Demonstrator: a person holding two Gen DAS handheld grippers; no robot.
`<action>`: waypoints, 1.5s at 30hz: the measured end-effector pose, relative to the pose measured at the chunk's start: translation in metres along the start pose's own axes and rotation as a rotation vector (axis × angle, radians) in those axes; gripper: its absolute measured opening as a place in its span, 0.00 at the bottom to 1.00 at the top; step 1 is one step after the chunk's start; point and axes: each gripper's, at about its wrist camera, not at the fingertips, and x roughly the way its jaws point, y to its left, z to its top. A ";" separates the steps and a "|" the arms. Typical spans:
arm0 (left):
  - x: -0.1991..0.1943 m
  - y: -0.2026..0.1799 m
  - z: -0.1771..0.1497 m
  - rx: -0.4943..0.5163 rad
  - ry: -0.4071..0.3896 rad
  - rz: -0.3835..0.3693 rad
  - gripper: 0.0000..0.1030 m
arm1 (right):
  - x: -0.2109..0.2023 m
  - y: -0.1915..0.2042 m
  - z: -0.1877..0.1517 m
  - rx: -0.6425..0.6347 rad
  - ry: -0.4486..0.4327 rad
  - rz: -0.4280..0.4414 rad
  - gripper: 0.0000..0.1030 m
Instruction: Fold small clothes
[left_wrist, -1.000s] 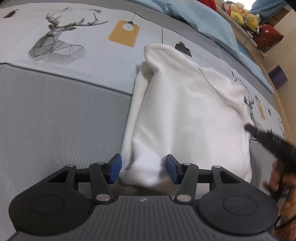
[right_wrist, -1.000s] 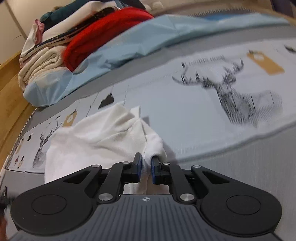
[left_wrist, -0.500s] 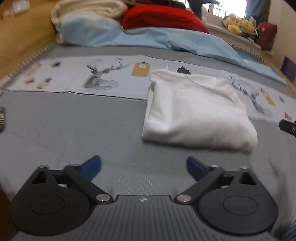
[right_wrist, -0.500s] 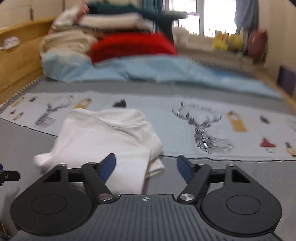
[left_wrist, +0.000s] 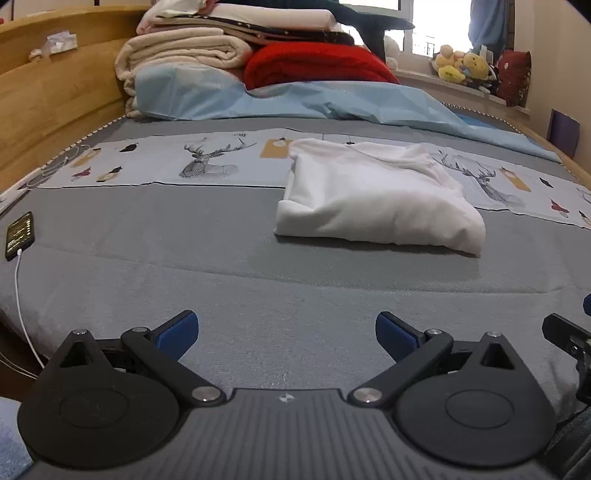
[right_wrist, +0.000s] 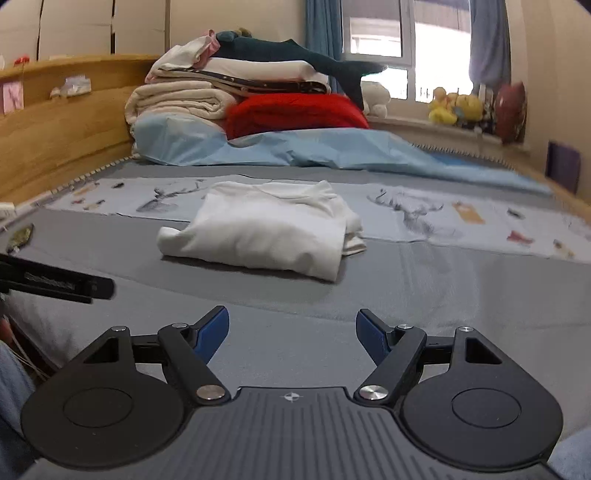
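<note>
Broadly, a bed (left_wrist: 258, 280) is filling both views, its grey cover stretching from the near edge to a band of pale sheet (left_wrist: 207, 166) printed with deer, which is running left to right across the middle. At the far end a light blue quilt (left_wrist: 332, 103) is lying rumpled, and on top of it a stack of folded bedding (right_wrist: 192, 98) is sitting beside a red blanket (right_wrist: 295, 114), with a dark plush shark (right_wrist: 295, 55) lying across the pile. A wooden headboard (left_wrist: 48, 110) is running along the far left, and soft toys (left_wrist: 458, 68) are sitting on the window ledge at the far right.

Resting on the bed, the white garment (left_wrist: 376, 199) is lying folded into a thick rectangle, straddling the line where the grey cover is meeting the printed sheet. From the right wrist view the same garment (right_wrist: 266, 229) is sitting left of centre, with looser layers showing along its right side.

Both tools are hovering over the near part of the grey cover, well apart from the garment. The left gripper (left_wrist: 286, 332) is holding its blue-padded jaws spread wide with nothing between them, and the right gripper (right_wrist: 291, 332) is doing the same, its jaws released and gripping nothing.

A phone (left_wrist: 20, 234) with a white cable (left_wrist: 22, 306) is lying at the near left edge.
</note>
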 end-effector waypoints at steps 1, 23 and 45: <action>-0.001 0.000 0.000 0.002 -0.001 -0.011 0.99 | 0.002 0.000 -0.001 -0.001 0.003 -0.008 0.75; 0.005 0.004 -0.005 0.017 0.010 -0.006 0.99 | 0.020 0.000 -0.010 -0.031 0.087 -0.042 0.75; 0.008 -0.003 -0.006 0.035 0.025 0.013 0.99 | 0.018 -0.003 -0.010 -0.027 0.088 -0.028 0.75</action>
